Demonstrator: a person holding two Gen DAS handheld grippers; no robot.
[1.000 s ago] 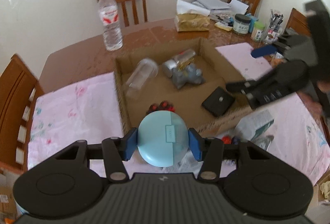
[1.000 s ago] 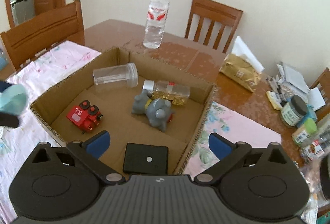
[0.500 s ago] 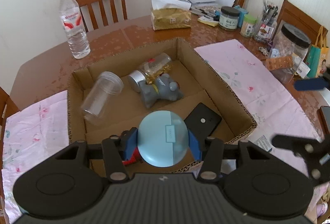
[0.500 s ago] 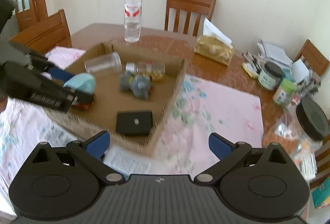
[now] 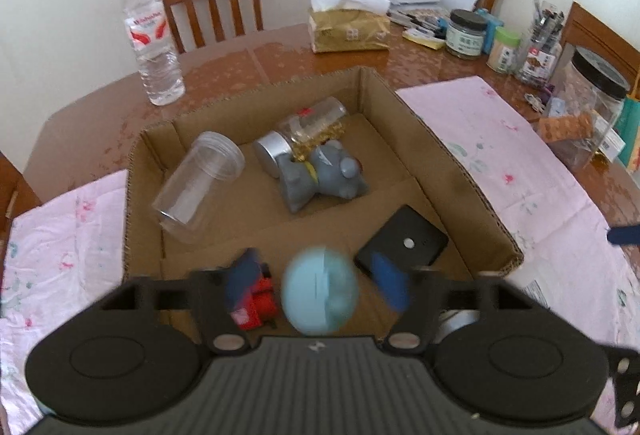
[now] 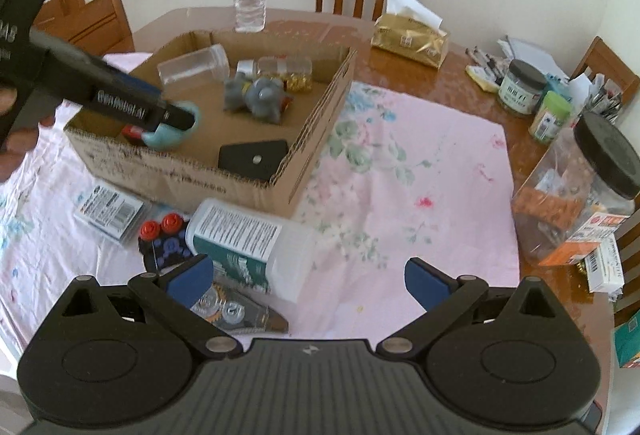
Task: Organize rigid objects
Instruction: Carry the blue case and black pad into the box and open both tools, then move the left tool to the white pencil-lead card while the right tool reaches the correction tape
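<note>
My left gripper (image 5: 318, 285) is over the near part of the cardboard box (image 5: 460, 175) with its jaws spread open. The light blue round case (image 5: 319, 295) is between them, blurred, apart from both pads. In the right wrist view the left gripper (image 6: 160, 111) reaches into the box (image 6: 320, 115) with the blue case (image 6: 172, 137) at its tip. The box holds a clear jar (image 5: 198, 183), a silver-lidded jar (image 5: 304, 131), a grey figurine (image 5: 320, 175), a black block (image 5: 402, 245) and a red toy car (image 5: 256, 299). My right gripper (image 6: 306, 277) is open and empty above a white bottle (image 6: 248, 235).
A water bottle (image 5: 150, 35), a tissue pack (image 5: 348, 27) and several jars (image 5: 464, 33) stand at the back of the table. A big black-lidded jar (image 6: 584, 187) stands at the right. A barcode packet (image 6: 110, 209) and small red and blue toys (image 6: 166, 235) lie before the box. Chairs surround the table.
My left gripper has opened and let go of the light blue case over the box. My right gripper has drawn back from the box toward the white bottle.
</note>
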